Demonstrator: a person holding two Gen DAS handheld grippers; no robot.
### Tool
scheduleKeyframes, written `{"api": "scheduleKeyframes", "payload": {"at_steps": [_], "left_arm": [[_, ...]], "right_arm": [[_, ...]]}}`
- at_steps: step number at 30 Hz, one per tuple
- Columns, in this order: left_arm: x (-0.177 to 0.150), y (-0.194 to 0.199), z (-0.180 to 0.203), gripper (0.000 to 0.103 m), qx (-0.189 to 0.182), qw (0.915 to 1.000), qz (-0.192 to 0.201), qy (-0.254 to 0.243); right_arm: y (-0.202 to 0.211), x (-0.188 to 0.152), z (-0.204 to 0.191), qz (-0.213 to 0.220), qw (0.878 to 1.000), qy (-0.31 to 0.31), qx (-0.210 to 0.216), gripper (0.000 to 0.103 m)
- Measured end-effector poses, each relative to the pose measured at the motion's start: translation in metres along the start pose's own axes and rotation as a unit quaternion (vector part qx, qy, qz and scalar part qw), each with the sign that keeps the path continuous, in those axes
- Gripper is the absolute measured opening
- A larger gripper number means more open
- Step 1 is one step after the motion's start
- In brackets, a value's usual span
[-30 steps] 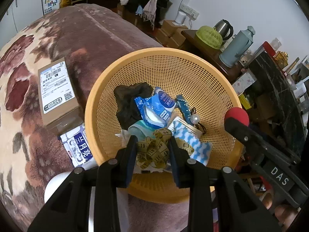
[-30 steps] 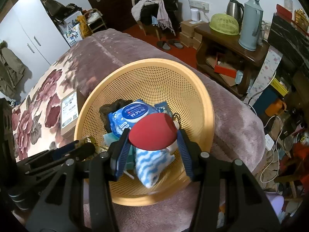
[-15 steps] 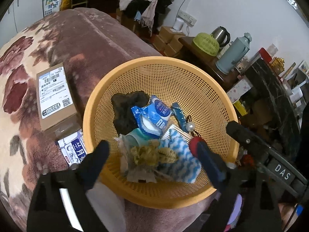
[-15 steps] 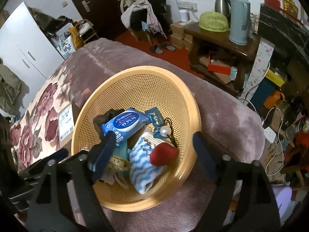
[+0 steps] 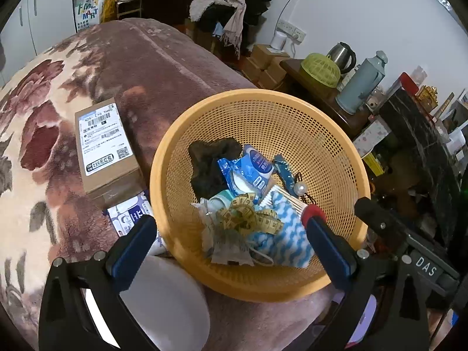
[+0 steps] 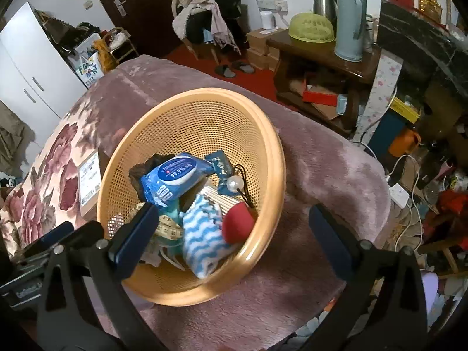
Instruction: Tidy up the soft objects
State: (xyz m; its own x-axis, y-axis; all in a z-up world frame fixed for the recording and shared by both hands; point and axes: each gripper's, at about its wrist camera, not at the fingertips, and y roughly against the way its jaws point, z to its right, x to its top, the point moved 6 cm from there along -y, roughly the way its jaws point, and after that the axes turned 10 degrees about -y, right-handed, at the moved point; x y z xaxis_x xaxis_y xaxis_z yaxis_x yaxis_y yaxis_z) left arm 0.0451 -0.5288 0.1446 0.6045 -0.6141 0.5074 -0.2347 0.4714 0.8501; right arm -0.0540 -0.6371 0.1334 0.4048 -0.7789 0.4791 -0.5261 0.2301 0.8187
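Observation:
An orange mesh basket (image 5: 263,95) (image 6: 204,95) sits on a plush floral blanket. In it lie a yellow tape measure (image 5: 251,215), a blue-and-white wavy cloth (image 5: 288,234) (image 6: 201,234), a red sponge (image 6: 237,226) (image 5: 311,212), a blue wet-wipes pack (image 5: 250,169) (image 6: 172,178), a dark cloth (image 5: 210,163) and a pearl charm (image 5: 301,188). My left gripper (image 5: 231,225) hovers over the basket's near side, its jaws opening wide, nothing between the pads. My right gripper (image 6: 234,213) hangs above the sponge, jaws likewise opening, gripping nothing.
A cardboard parcel (image 5: 105,149) and a blue-printed pack (image 5: 128,216) lie left of the basket, with a white round object (image 5: 163,292) near my left finger. Beyond the bed edge stand a wooden side table (image 6: 321,58), a thermos (image 6: 349,20) and floor clutter.
Both grippers opened wide. The tape measure left the left jaws and the red sponge left the right jaws; both now lie in the basket.

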Motion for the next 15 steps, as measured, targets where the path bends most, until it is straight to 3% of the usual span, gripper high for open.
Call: {"api": "scheduleKeyframes", "payload": {"at_steps": [15], "left_arm": [[-0.013, 0.028, 0.000, 0.102, -0.003, 0.9999, 0.011, -0.004]], "right_arm": [[0.014, -0.014, 0.000, 0.008, 1.000, 0.012, -0.008, 0.103]]}}
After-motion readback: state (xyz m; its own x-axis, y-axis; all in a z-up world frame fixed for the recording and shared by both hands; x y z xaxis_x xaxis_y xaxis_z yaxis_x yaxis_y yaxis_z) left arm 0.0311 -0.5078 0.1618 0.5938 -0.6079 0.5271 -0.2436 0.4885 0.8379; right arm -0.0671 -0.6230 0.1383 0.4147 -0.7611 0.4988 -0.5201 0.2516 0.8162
